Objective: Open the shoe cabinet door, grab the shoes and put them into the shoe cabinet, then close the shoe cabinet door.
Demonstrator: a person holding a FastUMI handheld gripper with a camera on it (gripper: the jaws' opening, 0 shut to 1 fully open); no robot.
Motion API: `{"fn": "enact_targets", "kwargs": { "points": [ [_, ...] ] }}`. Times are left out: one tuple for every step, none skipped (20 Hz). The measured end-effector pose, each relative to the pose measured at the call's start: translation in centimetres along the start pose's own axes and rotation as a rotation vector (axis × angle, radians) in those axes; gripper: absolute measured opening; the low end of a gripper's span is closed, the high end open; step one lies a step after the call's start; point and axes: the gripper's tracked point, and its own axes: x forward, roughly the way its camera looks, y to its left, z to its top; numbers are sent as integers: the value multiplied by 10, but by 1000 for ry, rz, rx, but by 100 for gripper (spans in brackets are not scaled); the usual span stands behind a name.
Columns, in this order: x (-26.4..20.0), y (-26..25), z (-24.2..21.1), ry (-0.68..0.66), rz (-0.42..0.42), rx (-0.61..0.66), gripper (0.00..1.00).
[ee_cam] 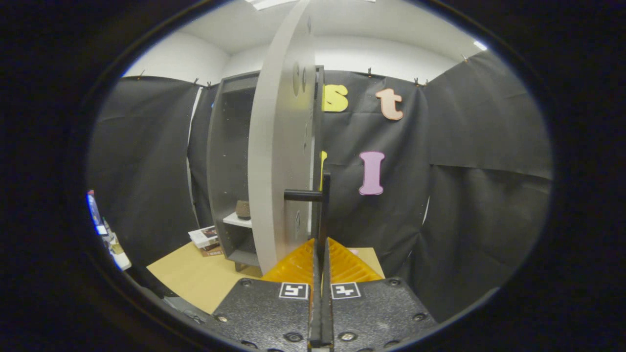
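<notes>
Black-curtained booth; shoe cabinet (230,161) stands open, its door (281,146) swung toward us. We have the gripper (321,264) pinching the door handle (323,205). Shoe (243,209) on the cabinet's shelf; closing the door looks next.

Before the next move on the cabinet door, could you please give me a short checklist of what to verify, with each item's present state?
1. Grip: gripper closed with both fingers on the black door handle: ok.
2. Door swung well open, edge-on to the camera: ok.
3. Cabinet shelves visible past the door: ok.
4. A shelf free for shoes: one small dark object sits on the white shelf; the rest cannot tell.
5. Shoes located: cannot tell.
</notes>
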Motion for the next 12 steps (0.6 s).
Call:
{"fn": "enact_targets", "kwargs": {
  "points": [
    [-3, -1, 2, -8, -4, 14, 4],
    [-7, -2, 8, -32, -14, 16, 4],
    [-10, -6, 15, -57, -35, 4, 5],
    [-15, -8, 18, -77, -55, -17, 6],
    [-22, -9, 23, -90, -75, -40, 11],
    [-35, -8, 23, -99, -87, -60, 16],
    [-46, -5, 24, -103, -93, -68, 34],
    [-58, 0, 23, -106, -96, -68, 46],
    [-68, 8, 25, -112, -85, -61, 60],
    [-76, 12, 27, -121, -89, -59, 74],
    [-87, 18, 30, -131, -91, -58, 90],
    [-97, 24, 32, -145, -91, -57, 96]
  ]
}}
